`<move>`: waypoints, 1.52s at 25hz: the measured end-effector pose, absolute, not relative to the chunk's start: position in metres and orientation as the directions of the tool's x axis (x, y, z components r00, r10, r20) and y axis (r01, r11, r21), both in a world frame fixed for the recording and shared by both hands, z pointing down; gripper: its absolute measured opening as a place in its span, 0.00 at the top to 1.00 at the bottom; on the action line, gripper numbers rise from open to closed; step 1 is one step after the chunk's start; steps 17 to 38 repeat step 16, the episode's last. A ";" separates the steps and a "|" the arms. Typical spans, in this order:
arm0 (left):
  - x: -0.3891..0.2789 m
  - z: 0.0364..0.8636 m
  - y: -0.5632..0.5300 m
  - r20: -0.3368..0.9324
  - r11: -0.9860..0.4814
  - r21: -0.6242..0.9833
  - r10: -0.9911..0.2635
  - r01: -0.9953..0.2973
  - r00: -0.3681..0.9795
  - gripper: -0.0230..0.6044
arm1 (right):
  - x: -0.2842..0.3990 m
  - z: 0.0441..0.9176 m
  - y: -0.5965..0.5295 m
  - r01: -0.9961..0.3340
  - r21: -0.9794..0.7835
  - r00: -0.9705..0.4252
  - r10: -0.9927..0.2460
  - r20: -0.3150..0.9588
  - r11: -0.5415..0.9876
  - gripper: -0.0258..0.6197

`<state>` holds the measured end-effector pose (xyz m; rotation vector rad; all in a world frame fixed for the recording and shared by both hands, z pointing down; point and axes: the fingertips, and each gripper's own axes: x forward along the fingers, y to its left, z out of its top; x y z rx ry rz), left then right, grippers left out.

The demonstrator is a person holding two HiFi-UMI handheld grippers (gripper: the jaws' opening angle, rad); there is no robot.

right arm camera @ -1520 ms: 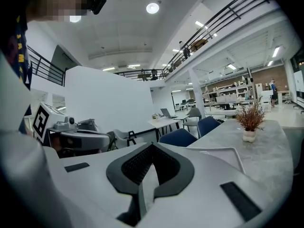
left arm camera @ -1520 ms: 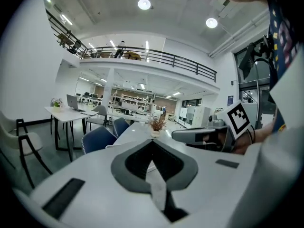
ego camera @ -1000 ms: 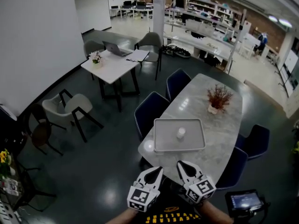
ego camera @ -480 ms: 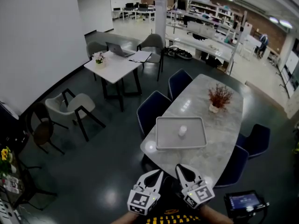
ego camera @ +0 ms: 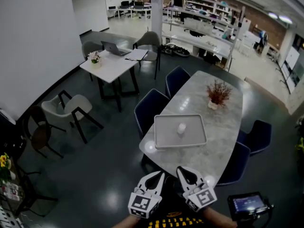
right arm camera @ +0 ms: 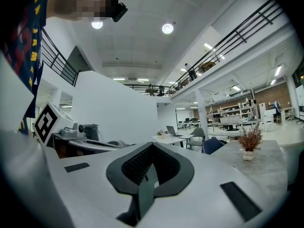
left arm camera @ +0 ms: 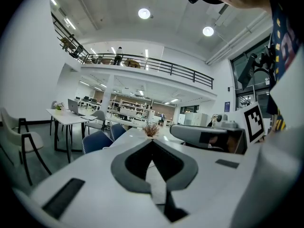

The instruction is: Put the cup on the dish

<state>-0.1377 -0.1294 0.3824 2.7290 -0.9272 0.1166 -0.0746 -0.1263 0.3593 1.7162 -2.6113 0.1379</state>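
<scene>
Open office hall is stretching away behind a long marble table (ego camera: 223, 127), and over the last second almost nothing is changing on it. The head view is only drifting a little, so the table is sitting slightly higher and further left in the frame than before. The cup (ego camera: 181, 128) is standing upright where it stood, near the middle of the grey tray (ego camera: 166, 134), with a potted plant (ego camera: 217, 93) well beyond it at the far end. The left gripper (ego camera: 160, 174) and the right gripper (ego camera: 182, 170) are hovering side by side at the near edge, short of the table. Both are keeping their jaws pressed together with nothing between them, as each gripper view is showing. A small pale round patch (ego camera: 150, 147) is lying just beside the tray's near left corner; it may be a dish or only lamp glare, too small to tell. If the tray is the dish meant, the cup is already resting on it. If the patch is the dish, the cup is standing apart from it, to its far right. Either way, neither gripper is reaching for anything, so the last second is bringing no progress that shows.
</scene>
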 end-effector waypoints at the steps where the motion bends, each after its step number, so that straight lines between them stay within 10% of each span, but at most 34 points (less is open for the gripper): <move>1: -0.137 0.382 -0.129 0.157 -0.765 0.215 -0.586 -0.607 0.795 0.96 | -0.074 0.359 -0.126 -0.918 -0.064 -0.396 -0.916 0.060 0.392 0.95; 38: -0.119 0.388 -0.134 0.173 -0.770 0.219 -0.574 -0.599 0.801 0.96 | -0.053 0.367 -0.126 -0.927 -0.066 -0.375 -0.923 0.086 0.370 0.95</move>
